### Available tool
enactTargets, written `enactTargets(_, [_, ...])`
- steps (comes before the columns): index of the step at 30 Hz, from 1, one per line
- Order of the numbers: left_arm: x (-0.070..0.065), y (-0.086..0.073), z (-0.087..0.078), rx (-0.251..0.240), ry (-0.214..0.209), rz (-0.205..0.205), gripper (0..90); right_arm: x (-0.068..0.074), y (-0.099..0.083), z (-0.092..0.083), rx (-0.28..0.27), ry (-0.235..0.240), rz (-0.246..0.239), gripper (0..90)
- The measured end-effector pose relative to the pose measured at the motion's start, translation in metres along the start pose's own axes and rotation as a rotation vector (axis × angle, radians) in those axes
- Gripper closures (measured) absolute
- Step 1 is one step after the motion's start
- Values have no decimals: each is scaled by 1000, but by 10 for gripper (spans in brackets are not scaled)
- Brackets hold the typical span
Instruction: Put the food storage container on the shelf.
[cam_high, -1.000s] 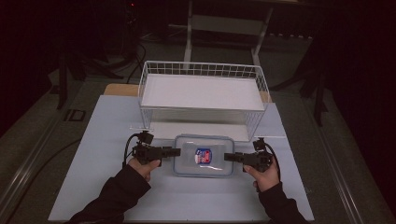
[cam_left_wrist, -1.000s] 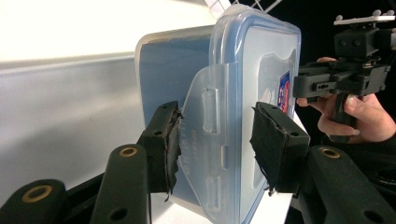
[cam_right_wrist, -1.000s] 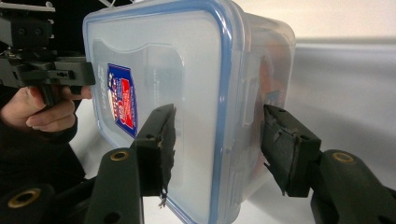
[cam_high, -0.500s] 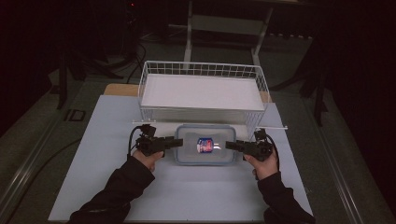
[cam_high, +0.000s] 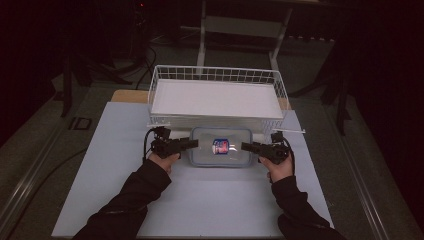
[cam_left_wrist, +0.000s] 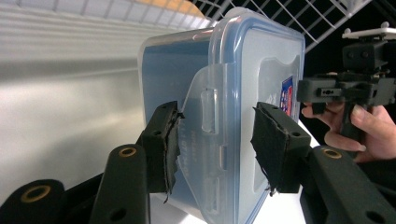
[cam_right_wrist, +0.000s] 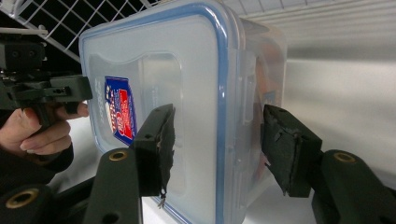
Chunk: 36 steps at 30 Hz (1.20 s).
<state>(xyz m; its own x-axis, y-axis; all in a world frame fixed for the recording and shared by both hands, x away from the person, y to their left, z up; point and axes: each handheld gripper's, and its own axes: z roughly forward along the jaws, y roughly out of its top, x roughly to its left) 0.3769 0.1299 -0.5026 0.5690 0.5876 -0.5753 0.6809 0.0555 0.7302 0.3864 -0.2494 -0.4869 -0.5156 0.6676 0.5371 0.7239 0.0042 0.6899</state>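
From above, light falls on my white table (cam_high: 200, 200) while the room around it sinks into black. Up close beyond my left claw (cam_left_wrist: 217, 149), the clear box (cam_left_wrist: 243, 93) shows a soft glare along its lid edge. My jaws nearest the lens look slightly soft. The high view is grainy.

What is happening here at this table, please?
A person holds a gripper in each hand and carries a clear plastic container with a blue-rimmed lid between them. The left gripper is clamped on one short end, over a lid latch; the right gripper is clamped on the opposite end. The container is right in front of a white wire basket, which stands at the far side of the white table.
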Motion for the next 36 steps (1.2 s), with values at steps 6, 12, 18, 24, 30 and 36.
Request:
enactTargets(6, [9, 3, 10, -14, 16, -15, 514, -8, 3, 8, -24, -14, 9, 453])
enactTargets(12, [15, 5, 14, -23, 29, -35, 512, -12, 5, 13, -27, -12, 35, 452])
enactTargets(18, [17, 5, 16, -39, 19, -38, 507, -12, 7, 16, -50, -37, -7, 433])
enactTargets(24, [19, 3, 20, -74, 21, -22, 481, -10, 8, 22, -66, -64, 2, 385])
enactTargets(30, [21, 0, 22, -113, 31, -26, 460, -9, 8, 26, -86, -83, 19, 354])
enactTargets(36, [23, -3, 25, -144, 46, -45, 444, -9, 9, 31, -90, -96, 13, 317])
